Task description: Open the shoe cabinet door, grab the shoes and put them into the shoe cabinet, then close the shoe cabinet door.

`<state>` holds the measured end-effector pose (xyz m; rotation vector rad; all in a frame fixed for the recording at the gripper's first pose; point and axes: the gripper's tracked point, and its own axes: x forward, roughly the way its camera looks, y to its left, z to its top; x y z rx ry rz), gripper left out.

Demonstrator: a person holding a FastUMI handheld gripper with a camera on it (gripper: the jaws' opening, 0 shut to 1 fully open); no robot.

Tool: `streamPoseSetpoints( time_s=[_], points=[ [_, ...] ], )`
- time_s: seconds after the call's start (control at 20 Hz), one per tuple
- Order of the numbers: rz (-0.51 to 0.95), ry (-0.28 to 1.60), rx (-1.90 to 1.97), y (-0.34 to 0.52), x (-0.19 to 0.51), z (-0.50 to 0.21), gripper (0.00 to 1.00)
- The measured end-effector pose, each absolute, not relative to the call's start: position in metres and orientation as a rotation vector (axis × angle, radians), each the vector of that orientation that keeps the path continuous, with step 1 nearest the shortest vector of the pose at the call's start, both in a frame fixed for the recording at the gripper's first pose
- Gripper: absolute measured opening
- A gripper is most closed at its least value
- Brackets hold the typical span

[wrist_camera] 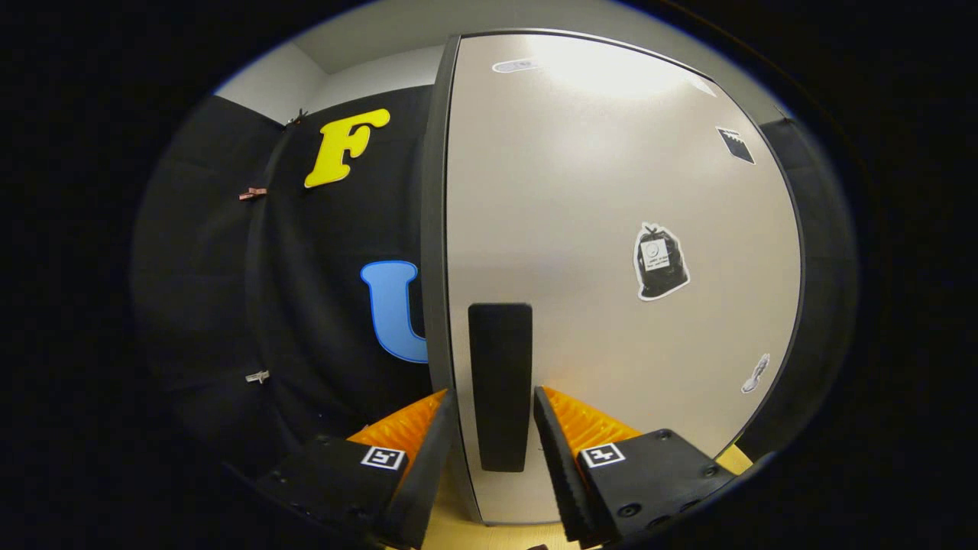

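The shoe cabinet door (611,229) is a pale, glossy panel standing upright right in front of me. A tall black handle (500,367) is mounted near its left edge. My gripper (493,397) is open, with one finger on each side of the handle's lower half. A narrow gap shows between the handle and each finger (439,428). The left finger overlaps the door's dark left edge (435,229). I cannot tell whether the door is fully closed or slightly ajar.
Several small stickers dot the door, among them a black bag-shaped one (660,261). The booth's black cloth wall (306,305) hangs to the left of the cabinet. A light wooden surface (458,531) lies below the door.
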<state>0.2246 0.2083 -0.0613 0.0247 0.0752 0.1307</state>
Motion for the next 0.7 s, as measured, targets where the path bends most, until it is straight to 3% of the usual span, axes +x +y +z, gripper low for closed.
streamPoseSetpoints(
  time_s=[0.05,0.15,0.25,0.4,0.5,0.7],
  points=[
    [0.111,0.047,0.028,0.206,0.225,-0.057,0.64],
    [0.085,0.05,0.048,0.205,0.226,-0.064,0.44],
    [0.081,0.037,0.06,0.203,0.224,-0.062,0.4],
    [0.128,0.062,0.05,0.206,0.218,-0.066,0.23],
    [0.172,0.055,0.029,0.204,0.206,-0.064,0.17],
    [0.245,0.054,0.037,0.19,0.154,-0.059,0.17]
  ],
)
